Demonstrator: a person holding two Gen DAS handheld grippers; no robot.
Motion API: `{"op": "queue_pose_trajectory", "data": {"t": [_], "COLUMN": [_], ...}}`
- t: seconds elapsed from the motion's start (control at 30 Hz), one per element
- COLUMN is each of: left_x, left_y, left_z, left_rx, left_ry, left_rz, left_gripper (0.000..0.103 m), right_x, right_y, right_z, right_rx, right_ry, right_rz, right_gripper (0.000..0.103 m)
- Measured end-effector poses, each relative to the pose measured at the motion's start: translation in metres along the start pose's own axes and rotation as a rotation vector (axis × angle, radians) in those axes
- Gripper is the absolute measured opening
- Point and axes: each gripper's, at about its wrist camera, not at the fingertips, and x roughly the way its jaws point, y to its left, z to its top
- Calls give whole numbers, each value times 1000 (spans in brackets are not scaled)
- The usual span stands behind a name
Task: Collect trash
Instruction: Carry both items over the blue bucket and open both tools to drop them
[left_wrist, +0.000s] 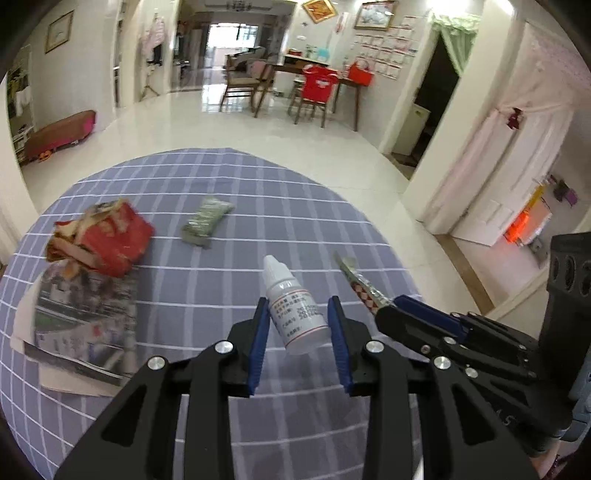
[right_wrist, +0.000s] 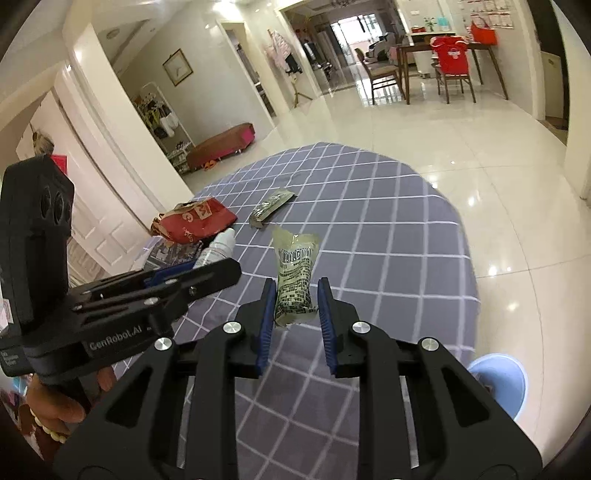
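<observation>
A small white dropper bottle (left_wrist: 295, 306) lies between the blue pads of my left gripper (left_wrist: 298, 306), which is open around it, with gaps on both sides. A crumpled greenish wrapper with black print (right_wrist: 297, 275) sits between the pads of my right gripper (right_wrist: 295, 290), which is open around it; edge-on, it also shows in the left wrist view (left_wrist: 360, 284). A red crumpled bag (left_wrist: 107, 236) and a green sachet (left_wrist: 207, 219) lie farther out on the checked tablecloth (left_wrist: 229, 177). The bottle's tip shows in the right wrist view (right_wrist: 221, 242).
A printed leaflet (left_wrist: 85, 317) lies left under the red bag. The round table's edge drops to a glossy tile floor (right_wrist: 480, 147). A light blue bin (right_wrist: 498, 384) stands on the floor at right. The two grippers are close side by side (left_wrist: 443, 328).
</observation>
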Motion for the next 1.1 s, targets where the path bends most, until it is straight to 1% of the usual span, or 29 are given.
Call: {"op": "queue_pose_trajectory", "data": {"t": [0.1,0.2,0.4,0.47,0.63,0.73,0.77,0.8,0.83,0.93,1.1], "left_x": [3,9,35,48,82,101,107,113,121,136,147], "left_y": [-25,-55,-125,-154,-204,-221,-226,-230,-233,-239,-243], "left_z": [-2,-3,-9,-13,-20,-23,-24,-26,-28,-34,-44], "left_rx": [46,88,194,237,304,322,328,334,340,346,353], "left_ry": [7,22,73,95,153,185,196,207,221,251,279], "left_rz": [-31,-79,-185,-222,-288,-309,-309,-306,-303,-293,-289], "left_gripper": [31,31,31,31,31,31,31,31,31,31,31], "right_x": [-26,-56,-120,-137,-157,-158,-156,-154,-155,-155,-162], "right_y": [-18,-44,-102,-117,-155,-177,-185,-189,-194,-205,-210], "right_z": [-9,-20,-46,-53,-68,-77,-80,-83,-85,-93,-96], "right_rx": [39,100,215,242,319,367,379,381,386,420,433], "right_ry": [-37,-84,-176,-194,-231,-247,-252,-243,-237,-244,-262], "right_rz": [-19,-44,-157,-192,-246,-261,-288,-313,-327,-309,-322], "right_gripper": [23,23,23,23,23,28,37,51,53,53,54]}}
